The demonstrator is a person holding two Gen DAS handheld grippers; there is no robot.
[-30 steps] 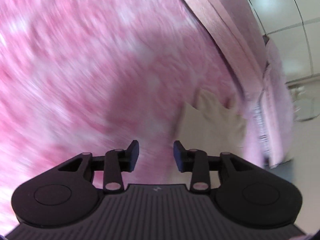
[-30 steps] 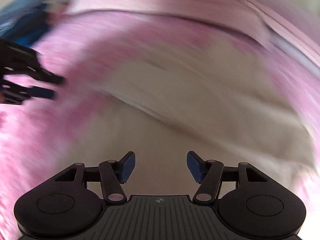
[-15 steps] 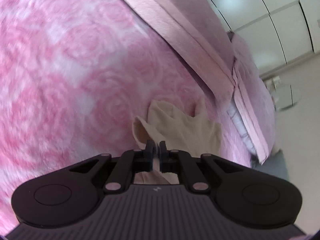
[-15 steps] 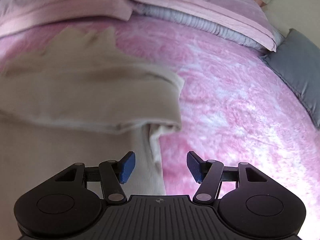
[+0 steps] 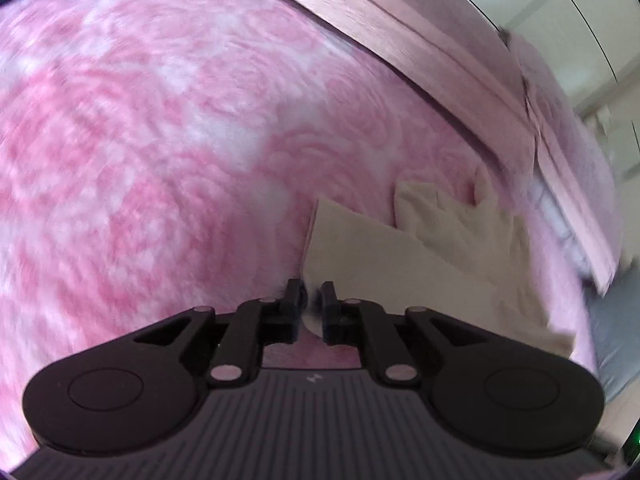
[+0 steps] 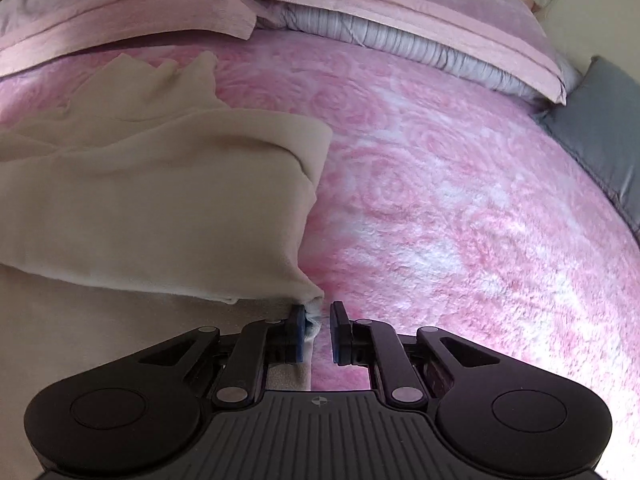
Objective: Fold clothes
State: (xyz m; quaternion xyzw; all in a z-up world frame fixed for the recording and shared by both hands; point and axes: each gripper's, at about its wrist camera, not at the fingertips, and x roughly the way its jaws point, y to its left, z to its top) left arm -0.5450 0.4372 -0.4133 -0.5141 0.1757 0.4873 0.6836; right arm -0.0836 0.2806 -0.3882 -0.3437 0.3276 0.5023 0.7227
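Between our grippers lies the cream garment (image 6: 152, 200), long axis left-right; left gripper (image 5: 311, 300) and right gripper (image 6: 316, 320) each pinch a near corner.

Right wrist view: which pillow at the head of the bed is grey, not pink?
The grey pillow at the far right edge, lying on the rose-patterned blanket. The pink pillows line the top.

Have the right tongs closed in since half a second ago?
Yes. The right tongs were wide open; now nearly shut at the cream garment's corner, against the pink blanket.
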